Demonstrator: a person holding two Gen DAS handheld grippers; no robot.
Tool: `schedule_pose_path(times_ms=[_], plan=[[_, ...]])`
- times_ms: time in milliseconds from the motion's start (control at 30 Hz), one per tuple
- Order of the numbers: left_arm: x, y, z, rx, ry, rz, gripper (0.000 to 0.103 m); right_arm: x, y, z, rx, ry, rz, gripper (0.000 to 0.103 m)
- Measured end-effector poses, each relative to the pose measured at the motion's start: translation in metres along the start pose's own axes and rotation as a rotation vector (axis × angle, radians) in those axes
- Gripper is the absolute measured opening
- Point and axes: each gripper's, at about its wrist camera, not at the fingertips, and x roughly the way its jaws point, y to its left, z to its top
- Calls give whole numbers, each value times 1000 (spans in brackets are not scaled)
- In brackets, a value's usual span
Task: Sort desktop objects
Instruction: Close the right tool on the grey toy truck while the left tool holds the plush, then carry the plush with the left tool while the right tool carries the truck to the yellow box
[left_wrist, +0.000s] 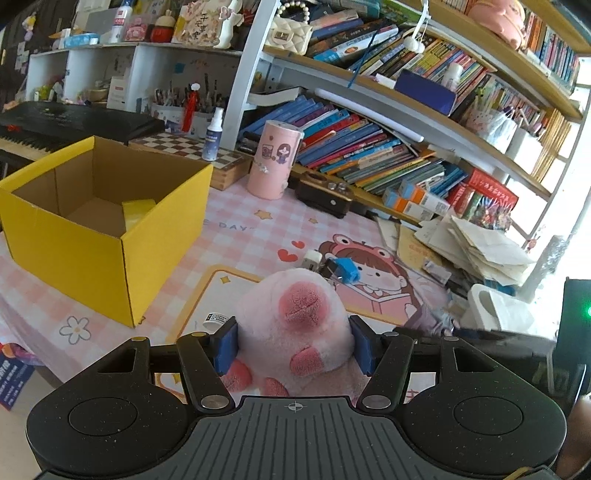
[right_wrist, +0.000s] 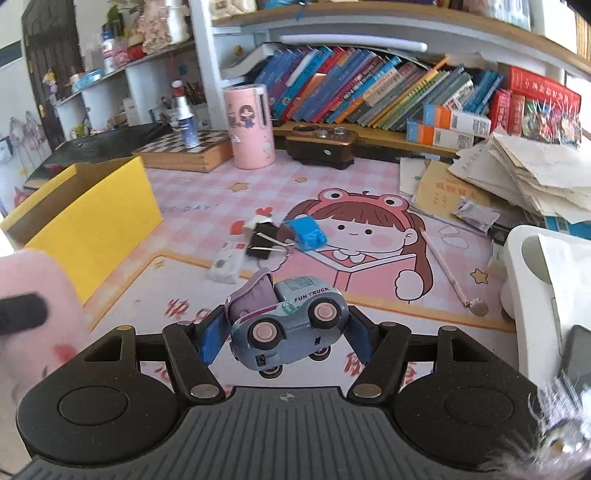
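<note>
My left gripper is shut on a pink plush toy, held above the pink desk mat; the plush also shows blurred at the left edge of the right wrist view. My right gripper is shut on a grey-blue toy truck with pink wheels, tilted on its side above the mat. An open yellow cardboard box stands on the left, and shows in the right wrist view. A blue block, a black binder clip and a white packet lie mid-mat.
A pink cylinder, a chessboard box with a spray bottle and a dark wooden box stand at the back. Paper piles and a white holder sit right. A pencil lies on the mat.
</note>
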Motion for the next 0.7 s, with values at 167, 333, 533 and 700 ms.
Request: schedule_pose_path(times_ms=[167,333,533,700], plan=[[-10,9,-4,-7,-14,-40,61,-15,16,-13,-3,25,-15,64],[-21,23,-9,-9,-13,-85,61,-38,36,-23,-2,17,-37,64],[-33,47,-12,-19,-18,-121,61,-57,60,-28,7,0,-70,64],[-49,69,-16,-14,-21,-133,61,-66,85,-35,16,-1,-82,64]])
